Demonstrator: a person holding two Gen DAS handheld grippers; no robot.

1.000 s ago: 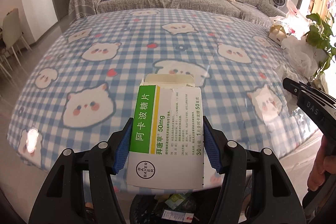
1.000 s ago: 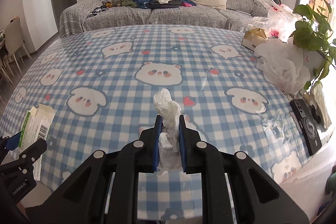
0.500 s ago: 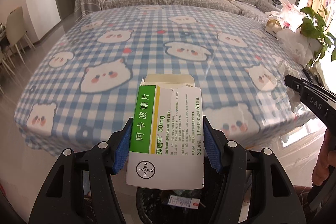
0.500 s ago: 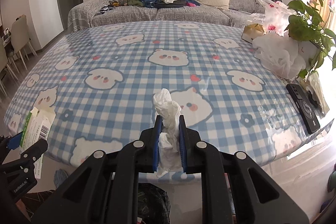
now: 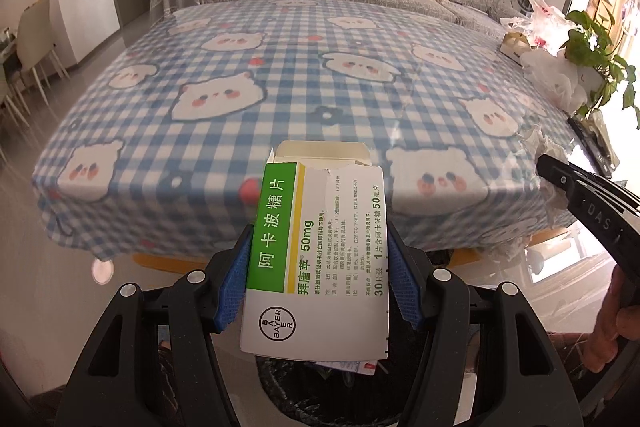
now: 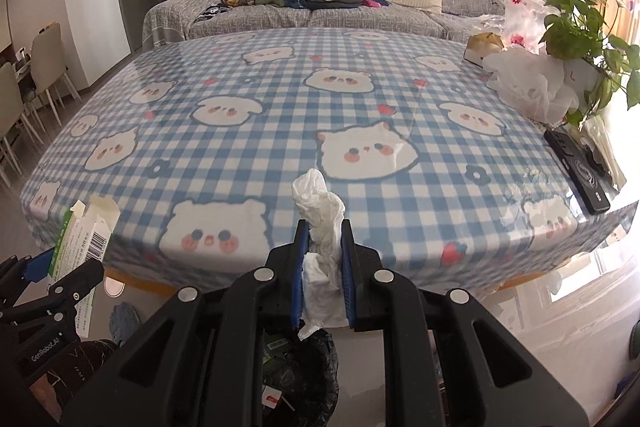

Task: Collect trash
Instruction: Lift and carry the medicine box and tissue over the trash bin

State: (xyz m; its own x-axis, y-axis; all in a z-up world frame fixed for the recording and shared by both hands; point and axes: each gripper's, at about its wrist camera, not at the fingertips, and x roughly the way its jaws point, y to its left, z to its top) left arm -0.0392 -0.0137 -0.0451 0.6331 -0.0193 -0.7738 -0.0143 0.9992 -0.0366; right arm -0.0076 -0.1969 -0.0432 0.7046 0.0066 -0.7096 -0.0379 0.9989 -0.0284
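My left gripper (image 5: 318,267) is shut on a white and green medicine box (image 5: 316,251) with its top flap torn open. It hangs off the table's near edge, above a bin with a black bag (image 5: 332,391) holding trash. My right gripper (image 6: 323,267) is shut on a crumpled white tissue (image 6: 320,219), also off the near edge, above the black bin bag (image 6: 300,367). The left gripper and box show at the left of the right wrist view (image 6: 82,239). The right gripper shows at the right of the left wrist view (image 5: 588,203).
The table has a blue checked bear-print cloth (image 6: 280,115). At its right side are white plastic bags (image 6: 528,83), a potted plant (image 6: 588,27), a small carton (image 6: 482,47) and a black remote (image 6: 576,167). A grey sofa (image 6: 320,3) stands behind, chairs (image 6: 44,67) at the left.
Both grippers have drawn back from over the table and beyond its near edge, still holding the box and the tissue. The bin below has come more into view.
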